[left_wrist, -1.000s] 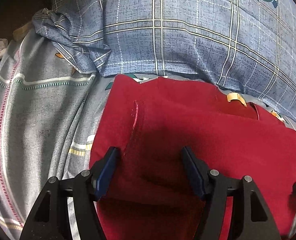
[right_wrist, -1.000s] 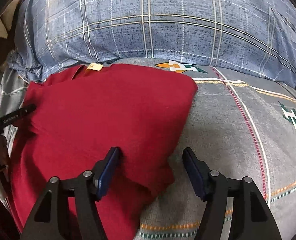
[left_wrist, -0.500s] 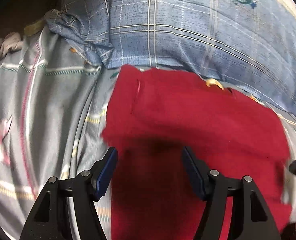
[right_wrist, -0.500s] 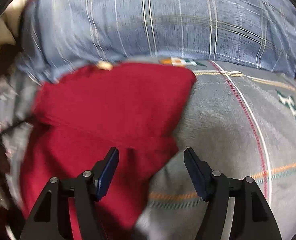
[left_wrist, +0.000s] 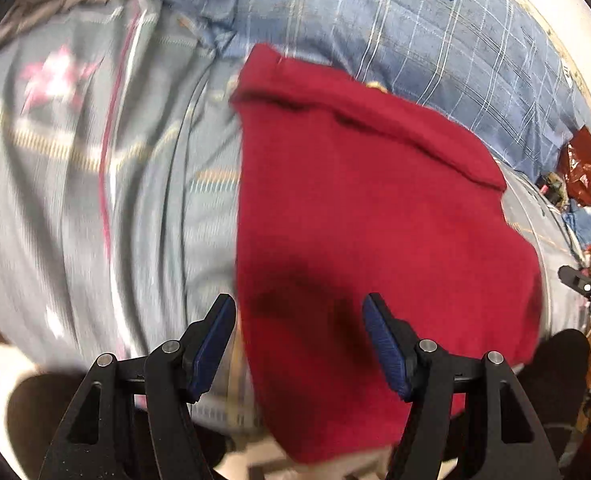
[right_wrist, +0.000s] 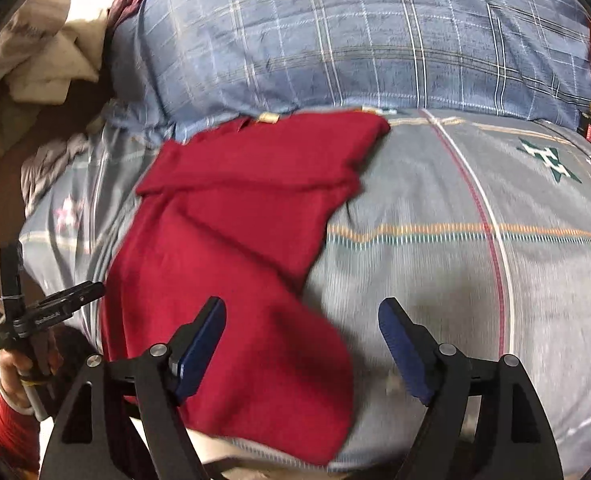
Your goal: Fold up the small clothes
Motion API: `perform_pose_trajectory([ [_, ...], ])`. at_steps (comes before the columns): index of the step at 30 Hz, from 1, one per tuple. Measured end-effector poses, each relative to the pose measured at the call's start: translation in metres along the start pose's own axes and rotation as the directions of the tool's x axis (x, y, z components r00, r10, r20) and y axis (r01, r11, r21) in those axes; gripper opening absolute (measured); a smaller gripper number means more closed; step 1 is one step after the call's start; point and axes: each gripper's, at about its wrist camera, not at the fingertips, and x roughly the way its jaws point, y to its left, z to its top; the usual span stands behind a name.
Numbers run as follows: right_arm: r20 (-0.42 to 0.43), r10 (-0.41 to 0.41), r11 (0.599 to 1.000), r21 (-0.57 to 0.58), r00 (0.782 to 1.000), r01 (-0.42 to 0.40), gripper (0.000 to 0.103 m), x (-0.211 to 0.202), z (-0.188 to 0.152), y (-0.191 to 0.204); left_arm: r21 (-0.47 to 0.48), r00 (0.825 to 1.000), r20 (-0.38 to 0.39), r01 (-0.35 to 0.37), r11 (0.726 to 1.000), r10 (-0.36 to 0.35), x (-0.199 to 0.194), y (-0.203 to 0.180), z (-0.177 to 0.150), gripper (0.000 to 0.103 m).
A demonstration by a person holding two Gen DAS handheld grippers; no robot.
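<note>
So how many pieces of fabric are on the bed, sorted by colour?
Red garment: 1
Blue plaid pillow: 1
Grey patterned bedsheet: 1
Total: 3

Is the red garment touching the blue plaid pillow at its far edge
Yes, the red garment has its far edge against the blue plaid pillow.

Left black two-finger gripper with blue pads [left_wrist: 299,340]: jaws apart, empty. Right black blue-padded gripper [right_wrist: 302,344]: jaws opening, gripping nothing.
</note>
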Motion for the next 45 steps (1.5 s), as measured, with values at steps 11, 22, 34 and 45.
perform_pose_trajectory([
  [11, -0.089, -0.015, 1.000, 0.001, 0.996, 0.015, 0.081, 0.015, -0.049, -0.007, -0.036, 1.000, -0.009, -0.027, 0.999, 0.027, -0.007, 0.002, -0.042, 0.065],
  [22, -0.095, -0.003, 0.999, 0.043, 0.996, 0.007, 0.081, 0.009, -0.070, -0.022, 0.055, 0.998, -0.008, -0.057, 0.997, 0.057, 0.004, -0.029, -0.048, 0.043],
  [34, -0.059, 0.112, 0.993, 0.045, 0.992, -0.109, 0.011, 0.032, -0.073, -0.008, 0.023, 0.999, -0.046, 0.013, 1.000, -0.012, -0.004, -0.013, -0.028, 0.008],
  [45, -0.159, 0.189, 0.980, -0.025, 0.969, -0.196, 0.010, 0.020, -0.092, 0.015, -0.026, 0.996, -0.064, -0.057, 0.998, 0.055, -0.022, 0.019, -0.040, 0.007],
])
